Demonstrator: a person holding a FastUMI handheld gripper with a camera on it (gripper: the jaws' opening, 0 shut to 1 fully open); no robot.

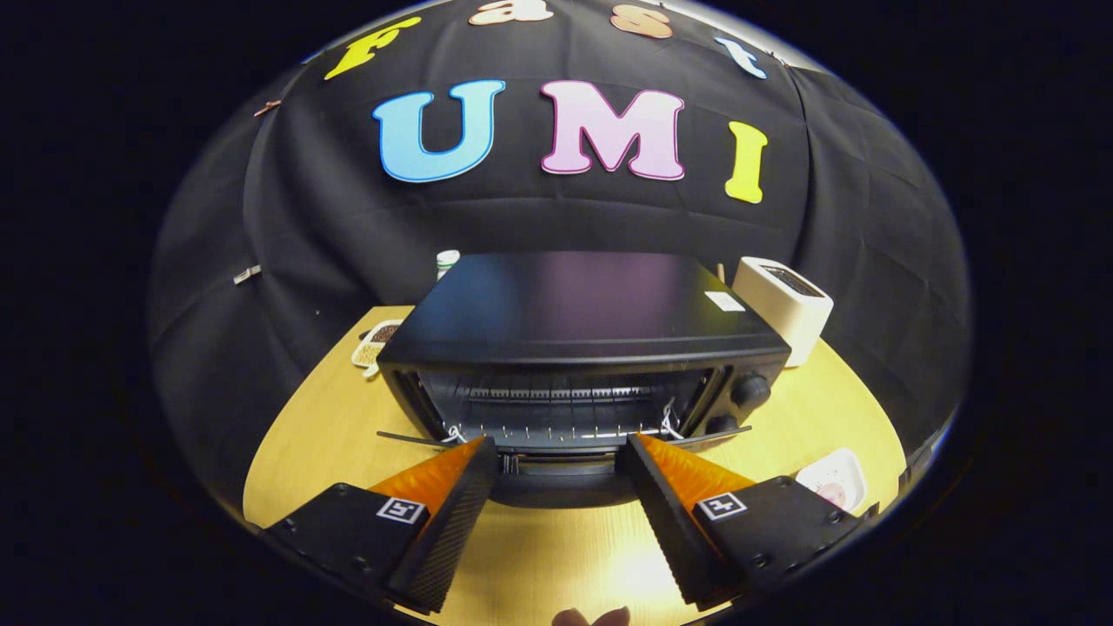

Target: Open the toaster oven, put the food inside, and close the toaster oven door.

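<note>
**Toaster oven with its door lowered, seen along the spread fingers of the hand-held gripper**

Left of the oven, at the back edge of the wooden table [304, 435], lies a small white tray [376, 343] holding dark and pale contents too small to identify; just behind the oven's left rear corner rises a white bottle with a green cap [447, 261]. The left finger [452, 513] of the gripper [562, 452] reaches forward to a point just short of the oven's lower left front.

At the centre stands the black toaster oven [583, 322]. Its door [561, 482] is swung down toward the camera and lies between the two fingertips, and a wire rack [556, 396] crosses the open cavity. Whether any food lies on the rack cannot be told. The gripper's fingers stand wide apart, one on either side of the lowered door, and grip nothing; whether they touch the door cannot be told. Two round knobs [749, 391] sit one above the other on the oven's right front panel.

To the right, a white slot toaster [783, 304] stands near the oven's rear right corner. Nearer the camera, beyond the right finger [669, 513], a white tray [833, 480] holds pinkish food. Fingertips of a person's hand [591, 617] show at the near table edge.
</note>
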